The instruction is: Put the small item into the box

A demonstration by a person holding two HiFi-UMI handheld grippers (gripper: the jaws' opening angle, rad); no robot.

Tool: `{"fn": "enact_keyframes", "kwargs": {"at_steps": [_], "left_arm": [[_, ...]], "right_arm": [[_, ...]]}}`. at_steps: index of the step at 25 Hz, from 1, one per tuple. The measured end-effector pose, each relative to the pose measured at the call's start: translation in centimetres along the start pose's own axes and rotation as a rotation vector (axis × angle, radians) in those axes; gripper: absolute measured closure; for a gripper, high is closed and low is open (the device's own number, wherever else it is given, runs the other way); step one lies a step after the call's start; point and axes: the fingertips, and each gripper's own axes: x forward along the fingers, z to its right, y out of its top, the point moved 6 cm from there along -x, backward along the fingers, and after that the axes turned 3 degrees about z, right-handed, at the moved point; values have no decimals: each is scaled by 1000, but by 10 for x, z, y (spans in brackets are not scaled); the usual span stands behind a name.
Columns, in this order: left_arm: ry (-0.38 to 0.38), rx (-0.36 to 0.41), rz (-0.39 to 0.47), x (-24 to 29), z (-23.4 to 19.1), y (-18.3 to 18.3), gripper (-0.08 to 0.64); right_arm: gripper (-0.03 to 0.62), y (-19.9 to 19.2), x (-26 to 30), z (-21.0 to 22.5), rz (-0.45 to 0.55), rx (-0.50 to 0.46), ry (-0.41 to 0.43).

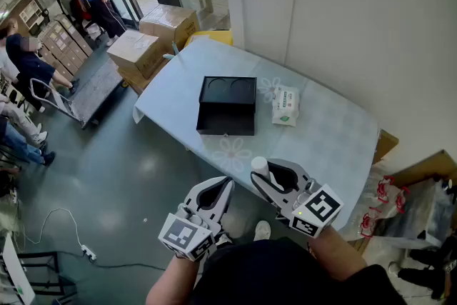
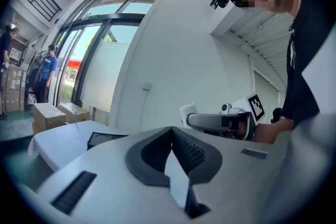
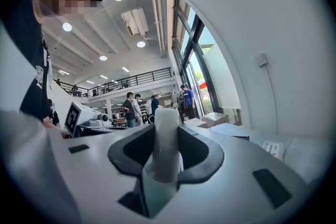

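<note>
The right gripper [image 1: 264,181] is clamped on the small item [image 3: 167,147], a white cylinder held upright across its round sides, its top standing clear above the jaws. It hangs near the person's body, off the bench [image 1: 328,132] and well apart from the open black box [image 1: 226,126]. The left gripper [image 1: 227,183] has its jaws together on nothing. The item looks light and rigid with a smooth skin, so it may pivot or slip. A hold at mid-body, as here, seems the safest of the 2 options, body or cap.
</note>
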Motion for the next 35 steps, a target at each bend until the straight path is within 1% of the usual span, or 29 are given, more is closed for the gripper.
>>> {"fn": "enact_keyframes", "kwargs": {"at_steps": [9,17,20,30,35], "left_arm": [[-4,4,2,-9,2,3,552],[-9,5,5,-18,-3,2,552],[-13,3,-6,-23,-4,4,552],[2,5,3,-53,-27,7,552],[6,-8,-1,-71,-41,6,552]], "right_arm": [[454,3,0,-12,13,-18,16],[454,1,6,-19,12,11,21],[454,0,11,-23,8,18,19],[454,-8,40,-47,-4,31,38],[454,-13,58,-59,-13,36,39]]}}
